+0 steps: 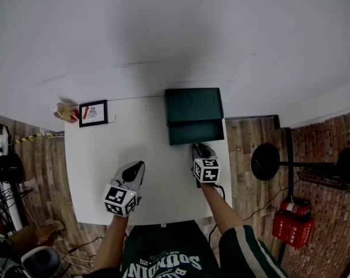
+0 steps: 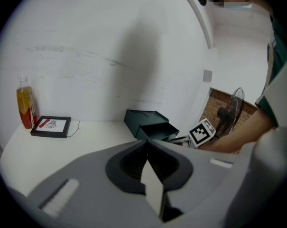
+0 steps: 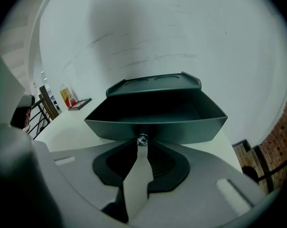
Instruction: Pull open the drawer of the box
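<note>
- The drawer (image 3: 155,122) stands part-way out of the dark green box (image 1: 194,104), which sits at the one o'clock corner of the table (image 1: 105,155). It slides toward six o'clock, at the person.
- The right gripper (image 3: 142,145) is clenched on the small shiny knob (image 3: 142,139) at the middle of the drawer front. It lines up with the slide, likely so a straight pull will not jam it.
- The left gripper (image 2: 147,146) rests at seven o'clock, jaws pressed together on nothing. It is well apart from the box, seemingly kept out of the way.
- A picture frame (image 1: 94,113) and a bottle (image 2: 23,101) sit at ten o'clock, clear of the drawer's path.
- How much travel is left is hard to judge. The drawer's inside is dark, and the box's back is hidden.
</note>
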`<state>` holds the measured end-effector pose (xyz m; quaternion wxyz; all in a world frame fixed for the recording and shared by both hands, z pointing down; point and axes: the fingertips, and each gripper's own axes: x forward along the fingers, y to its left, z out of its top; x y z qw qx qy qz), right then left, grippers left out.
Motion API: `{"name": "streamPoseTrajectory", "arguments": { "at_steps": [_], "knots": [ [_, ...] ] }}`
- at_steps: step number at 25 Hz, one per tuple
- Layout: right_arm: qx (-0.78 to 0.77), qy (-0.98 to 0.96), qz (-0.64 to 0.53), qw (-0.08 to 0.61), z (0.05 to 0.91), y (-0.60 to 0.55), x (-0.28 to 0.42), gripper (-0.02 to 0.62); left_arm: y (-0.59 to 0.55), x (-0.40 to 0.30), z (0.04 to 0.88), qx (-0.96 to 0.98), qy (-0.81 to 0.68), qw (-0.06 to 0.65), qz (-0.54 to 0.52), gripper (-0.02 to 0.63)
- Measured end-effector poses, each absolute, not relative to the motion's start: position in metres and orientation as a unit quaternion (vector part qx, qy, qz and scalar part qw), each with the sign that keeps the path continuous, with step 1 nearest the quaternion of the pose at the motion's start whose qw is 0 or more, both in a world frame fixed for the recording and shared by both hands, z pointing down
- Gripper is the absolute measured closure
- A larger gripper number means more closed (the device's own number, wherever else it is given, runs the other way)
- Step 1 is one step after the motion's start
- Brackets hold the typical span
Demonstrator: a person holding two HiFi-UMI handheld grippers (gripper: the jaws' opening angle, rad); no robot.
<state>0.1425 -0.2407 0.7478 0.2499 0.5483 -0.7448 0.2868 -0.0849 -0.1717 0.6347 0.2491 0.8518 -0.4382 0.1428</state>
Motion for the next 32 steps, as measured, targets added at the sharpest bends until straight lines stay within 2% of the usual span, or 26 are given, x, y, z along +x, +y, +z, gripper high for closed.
{"name": "streamPoseTrajectory", "arguments": {
  "at_steps": [15, 21, 24, 27, 32],
  "knots": [
    [0.542, -0.741, 0.292, 0.269, 0.753, -0.210, 0.145, 0.528, -0.156, -0.088, 0.621, 0.857, -0.435, 0.242, 0.134, 0.554],
    [0.549, -0.726, 0.326, 0.256, 0.753, -0.193, 0.148, 0.528, -0.148, -0.096, 0.614, 0.859, -0.437, 0.234, 0.130, 0.554],
    [0.553, -0.733, 0.316, 0.239, 0.736, -0.184, 0.142, 0.529, -0.149, -0.102, 0.605, 0.861, -0.439, 0.224, 0.126, 0.554],
    [0.547, -0.751, 0.302, 0.213, 0.708, -0.183, 0.129, 0.593, -0.153, -0.110, 0.591, 0.864, -0.443, 0.206, 0.120, 0.554],
    [0.531, -0.797, 0.222, 0.185, 0.644, -0.194, 0.096, 0.594, -0.162, -0.119, 0.561, 0.871, -0.450, 0.169, 0.105, 0.554]
  ]
}}
